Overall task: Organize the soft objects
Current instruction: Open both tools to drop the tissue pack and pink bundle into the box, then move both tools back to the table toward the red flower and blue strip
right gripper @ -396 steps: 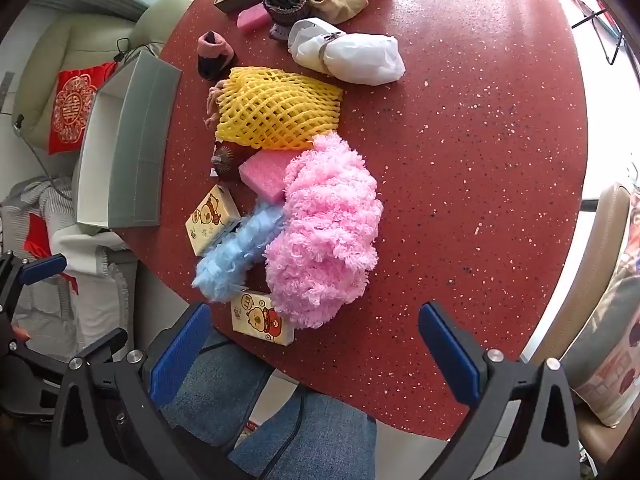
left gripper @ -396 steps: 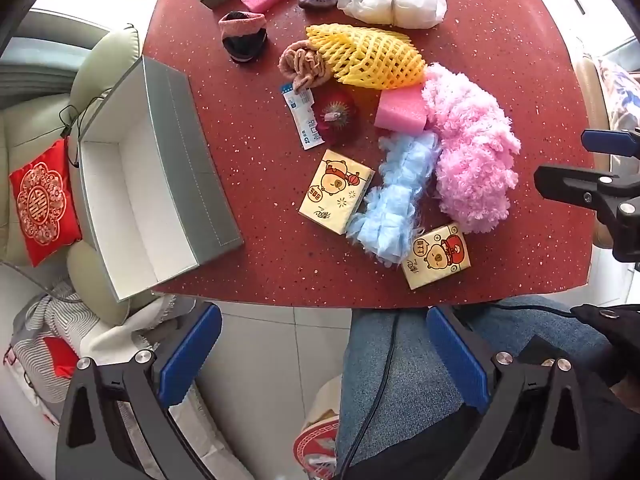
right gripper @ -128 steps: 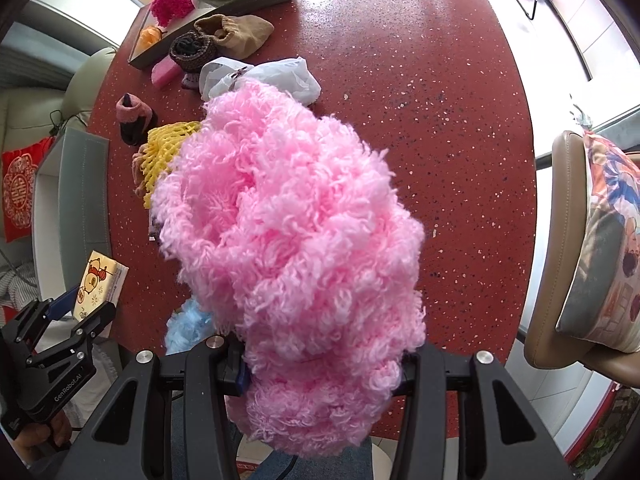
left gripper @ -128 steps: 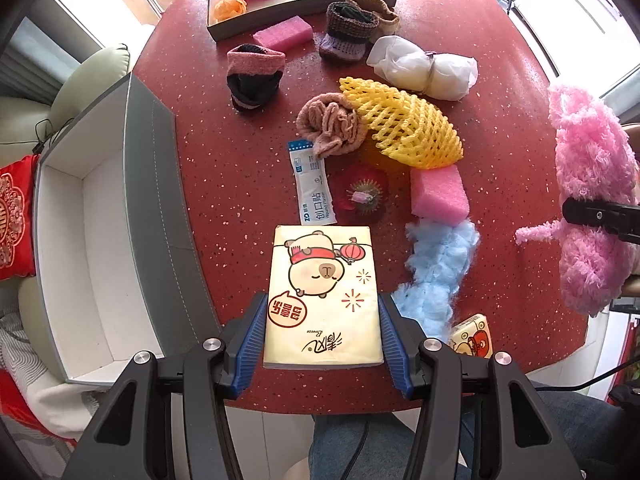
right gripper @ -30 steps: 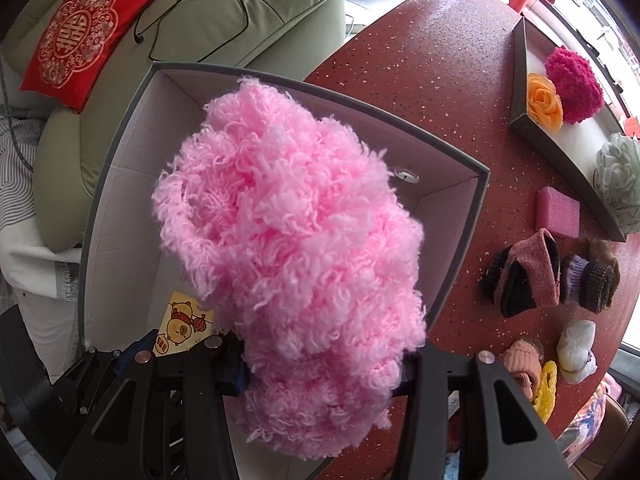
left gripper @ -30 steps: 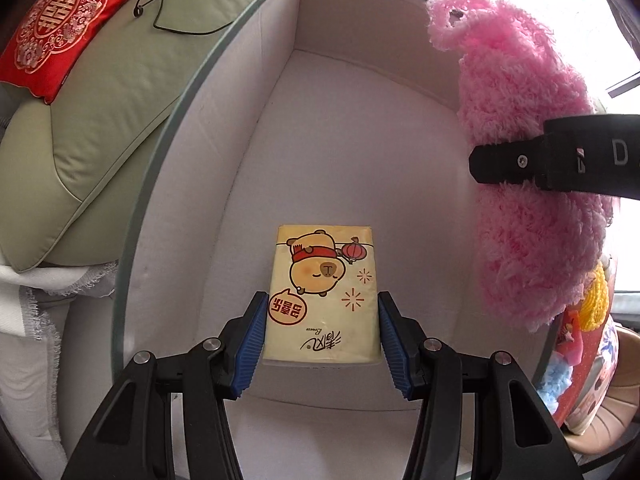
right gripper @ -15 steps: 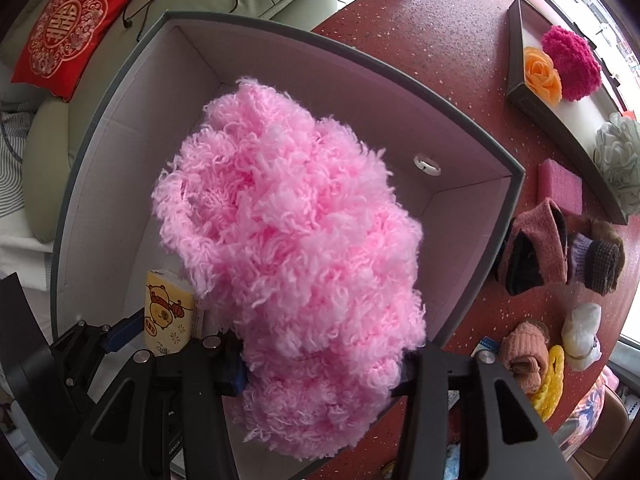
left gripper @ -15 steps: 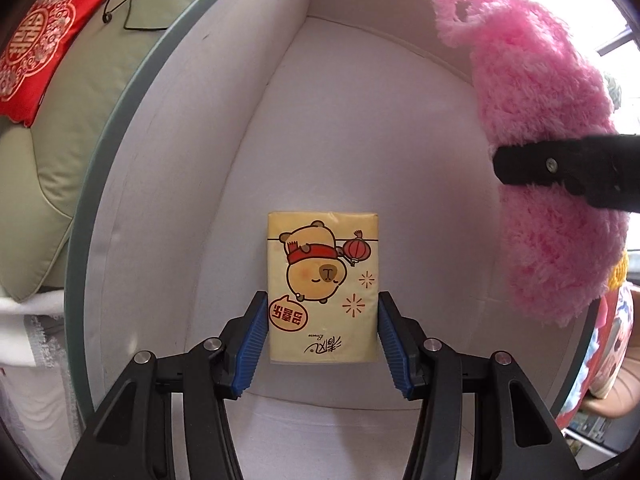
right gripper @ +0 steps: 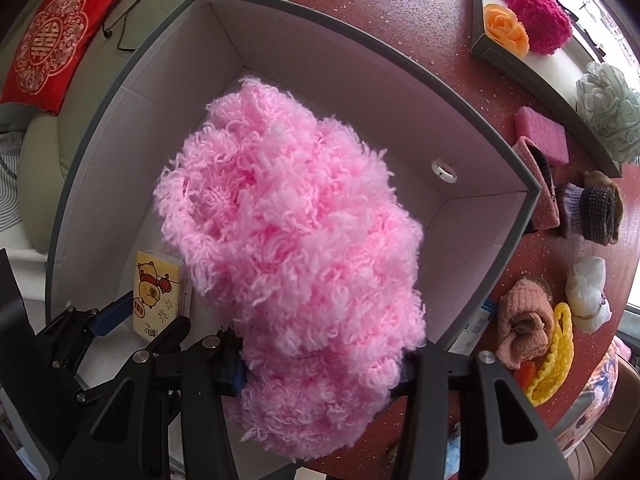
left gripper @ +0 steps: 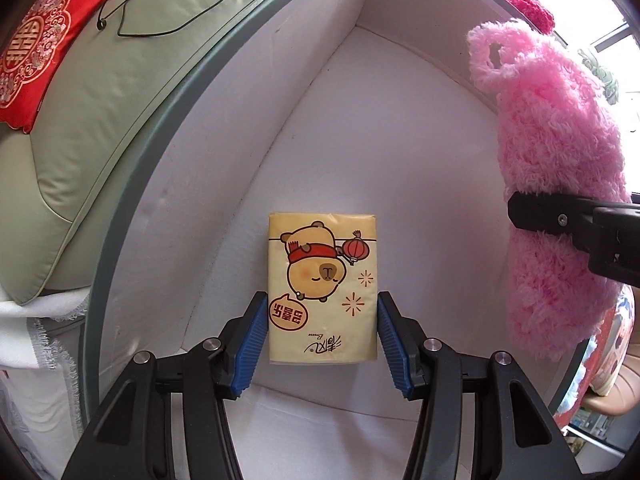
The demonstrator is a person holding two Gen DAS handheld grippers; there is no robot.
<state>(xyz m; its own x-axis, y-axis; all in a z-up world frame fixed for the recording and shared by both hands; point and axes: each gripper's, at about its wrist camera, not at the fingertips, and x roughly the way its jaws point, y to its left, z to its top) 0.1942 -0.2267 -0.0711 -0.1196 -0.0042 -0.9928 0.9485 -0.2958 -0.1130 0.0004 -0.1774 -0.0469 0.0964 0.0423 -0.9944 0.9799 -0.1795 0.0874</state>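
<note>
A yellow tissue pack with a cartoon animal sits between the blue pads of my left gripper, which is shut on it. It hangs low inside the grey box with white inner walls, near a corner. My right gripper is shut on a big pink fluffy piece, held above the inside of the box. The pink fluffy piece hangs to the right of the pack, with one black finger of the right gripper across it. In the right wrist view the left gripper and tissue pack show at lower left.
A green sofa cushion with a red embroidered pillow and a black cable lies beside the box. On the red table are rolled socks, a pink sponge, yellow foam netting, a white bundle and a tray of soft items.
Both grippers have shifted sideways further over the inside of the box, carrying their loads. The pink piece now hangs over the box floor. Both grips are unchanged.
</note>
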